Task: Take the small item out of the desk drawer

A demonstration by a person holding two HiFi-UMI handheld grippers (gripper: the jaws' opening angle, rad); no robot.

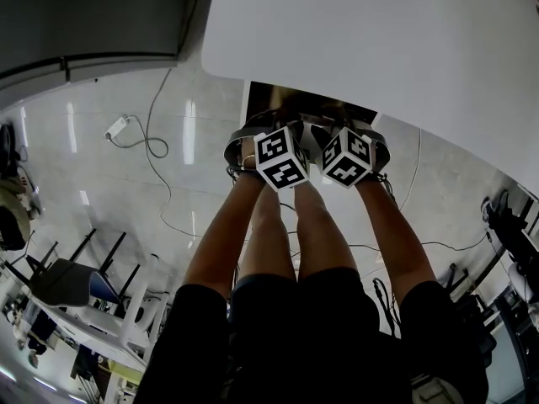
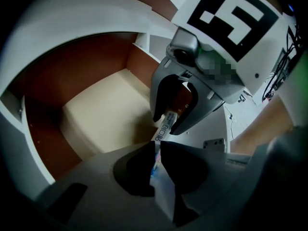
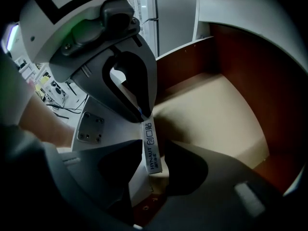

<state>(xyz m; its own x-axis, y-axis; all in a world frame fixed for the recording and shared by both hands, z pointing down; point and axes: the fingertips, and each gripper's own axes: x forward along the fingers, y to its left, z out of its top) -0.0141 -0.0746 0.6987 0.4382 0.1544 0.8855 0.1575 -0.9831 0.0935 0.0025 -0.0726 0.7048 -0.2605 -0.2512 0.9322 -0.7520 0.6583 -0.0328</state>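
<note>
Left gripper pinches small box; right gripper gapes around it above drawer.

lighting / quality check
we see heavy fisheye bend and dark corners in all views; head view bright, ceiling-light glare streaks on the glossy floor; both gripper views dim, near foreground soft, drawer interior shadowed.

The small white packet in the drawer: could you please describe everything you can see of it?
The packet is a thin, flat white strip, paper-like, with dark print reading HYNAUT beside other characters. It is inside the open drawer, over its beige floor. The left gripper pinches one end; the other end sits between the right gripper's open jaws, apparently untouched.
</note>
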